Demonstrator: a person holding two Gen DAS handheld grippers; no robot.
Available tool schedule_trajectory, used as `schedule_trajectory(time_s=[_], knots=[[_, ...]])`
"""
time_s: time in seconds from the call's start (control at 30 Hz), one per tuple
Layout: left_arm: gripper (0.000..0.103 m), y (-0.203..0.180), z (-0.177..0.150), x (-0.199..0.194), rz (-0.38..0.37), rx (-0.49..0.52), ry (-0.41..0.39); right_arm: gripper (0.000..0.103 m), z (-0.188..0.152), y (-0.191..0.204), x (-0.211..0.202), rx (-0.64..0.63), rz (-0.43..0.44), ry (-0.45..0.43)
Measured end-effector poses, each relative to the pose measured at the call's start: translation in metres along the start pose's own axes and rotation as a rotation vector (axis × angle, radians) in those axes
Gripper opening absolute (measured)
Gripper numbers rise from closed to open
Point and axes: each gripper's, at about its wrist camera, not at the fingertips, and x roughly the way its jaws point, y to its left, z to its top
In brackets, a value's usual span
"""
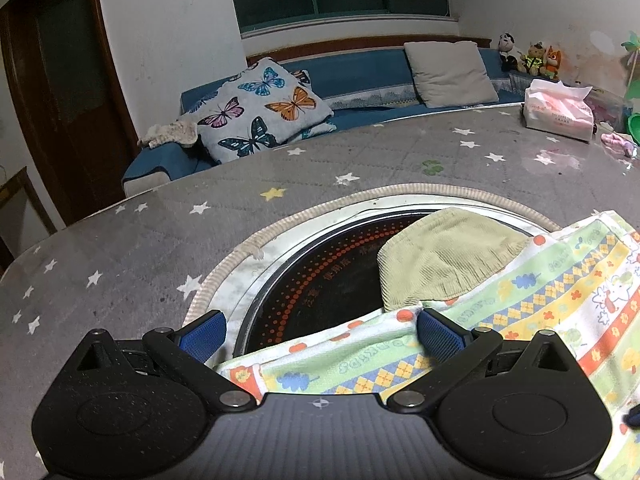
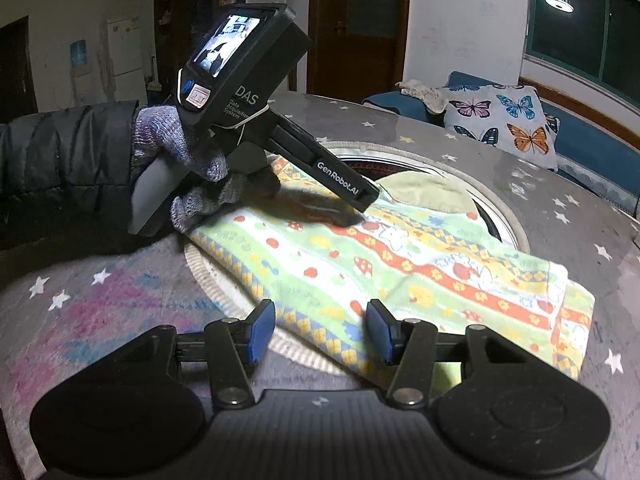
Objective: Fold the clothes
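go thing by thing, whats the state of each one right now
patterned cloth: folded, lying flat over the round heater plate and table.
beige cloth: lying partly under the patterned cloth's edge.
left hand-held gripper: open, low over the patterned cloth's edge, gripping nothing.
right hand-held gripper: open, at the cloth's near edge, gripping nothing.
round heater plate: partly covered by both cloths.
tissue pack: open, tissue sticking out.

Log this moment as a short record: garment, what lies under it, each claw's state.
garment: patterned cloth, folded flat on the table
underneath: round black heater plate set in the star-print table cover
other cloth: beige ribbed piece, partly under the patterned one
left claw: open, over the cloth's edge
right claw: open, at the near edge
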Motion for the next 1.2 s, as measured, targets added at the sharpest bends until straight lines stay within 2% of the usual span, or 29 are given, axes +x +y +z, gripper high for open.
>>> schedule_trajectory(time_s=[0.27, 0.57, 0.77, 1.1, 1.2], knots=[[0.103, -0.001, -0.001, 0.0, 0.007, 0.006, -0.011, 0.051, 0.0, -0.015, -0.018, 0.081, -0.026, -0.024], [0.103, -0.002, -0.002, 0.0, 0.01, 0.006, -0.014, 0.051, -0.012, -0.037, -0.032, 0.192, -0.057, -0.011], [0.103, -0.004, -0.003, -0.001, 0.018, 0.014, -0.019, 0.052, -0.004, -0.045, -0.033, 0.21, -0.093, -0.053], [0.103, -0.003, -0.003, -0.002, 0.017, 0.011, -0.019, 0.052, -0.011, -0.064, -0.032, 0.263, -0.133, -0.008], [0.103, -0.003, -0.003, -0.002, 0.019, 0.013, -0.02, 0.052, -0.001, -0.068, -0.029, 0.262, -0.139, -0.037]])
